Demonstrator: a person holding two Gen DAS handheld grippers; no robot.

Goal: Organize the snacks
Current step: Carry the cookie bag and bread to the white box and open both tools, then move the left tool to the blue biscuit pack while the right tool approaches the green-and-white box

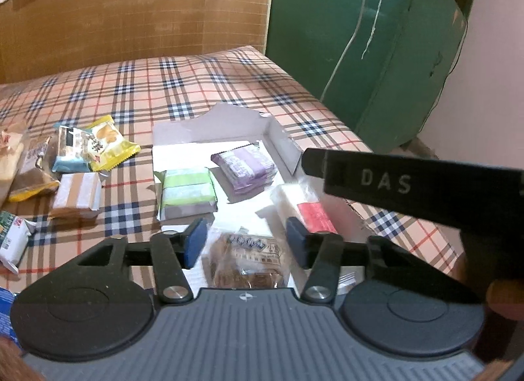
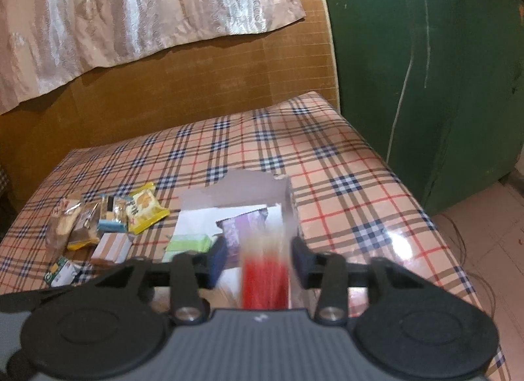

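Note:
A shallow white cardboard box [image 1: 281, 142] lies on the plaid table. A green packet [image 1: 188, 191] and a purple packet [image 1: 244, 168] rest inside it. My left gripper [image 1: 246, 243] is open over the box's near end, and a clear packet of brown biscuits [image 1: 245, 260] lies between its blue pads without being pressed. A white packet with a red label [image 1: 304, 214] sits at the box's right side, under one black finger of the right gripper [image 1: 360, 178]. In the right wrist view my right gripper [image 2: 258, 258] is open, and the red and white packet [image 2: 265, 269] is blurred between the pads, clear of the left one.
Several loose snacks lie left of the box, among them a yellow packet [image 1: 109, 142], a blue one [image 1: 70, 152] and a brown-and-white one [image 1: 77, 194]. A green cabinet [image 1: 376, 53] stands past the table's right edge, and a brown wall [image 1: 131, 27] runs behind.

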